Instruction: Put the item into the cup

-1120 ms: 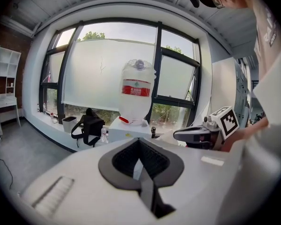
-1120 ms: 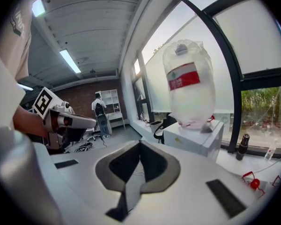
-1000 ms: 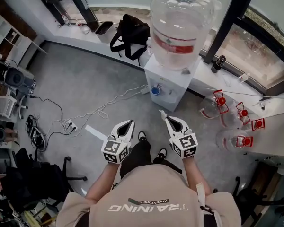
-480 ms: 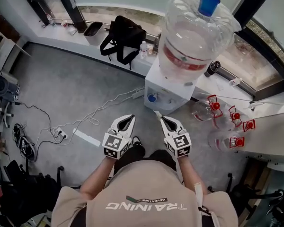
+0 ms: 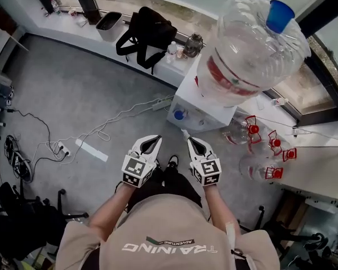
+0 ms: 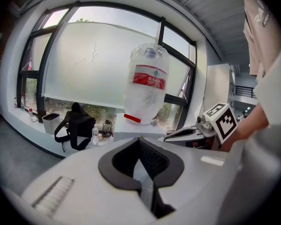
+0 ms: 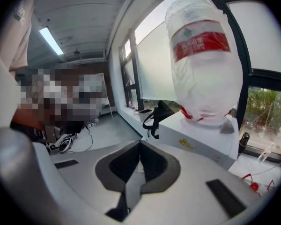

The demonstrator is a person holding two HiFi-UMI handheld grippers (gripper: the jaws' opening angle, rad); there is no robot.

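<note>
- Head view: the person stands on the grey floor facing a water dispenser (image 5: 198, 110) that carries a large upturned bottle (image 5: 253, 49). One gripper is held out in each hand at waist level.
- Left gripper (image 5: 155, 139): in the left gripper view its jaws are together at the tips, with nothing between the pads. Assessed as empty.
- Right gripper (image 5: 190, 140): the jaws are together. A small white item (image 5: 183, 133) projects from the tip in the head view, and a pale shape sits between the pads in the right gripper view. Judged to be clamped on it; what the item is cannot be made out.
- Cup: not found in any view. Neither the top of the dispenser nor the window ledge shows one clearly.
- Surroundings: a black backpack (image 5: 146, 31) is on the ledge, empty bottles with red handles (image 5: 263, 145) lie to the right of the dispenser, and cables and a power strip (image 5: 160, 103) are on the floor.
- Progress: the item appears to be in hand, so pick-up looks complete. Locating the cup, carrying the item to it and releasing it inside are all outstanding.
- Overall assessment: early to middle stage, placement not begun.
</note>
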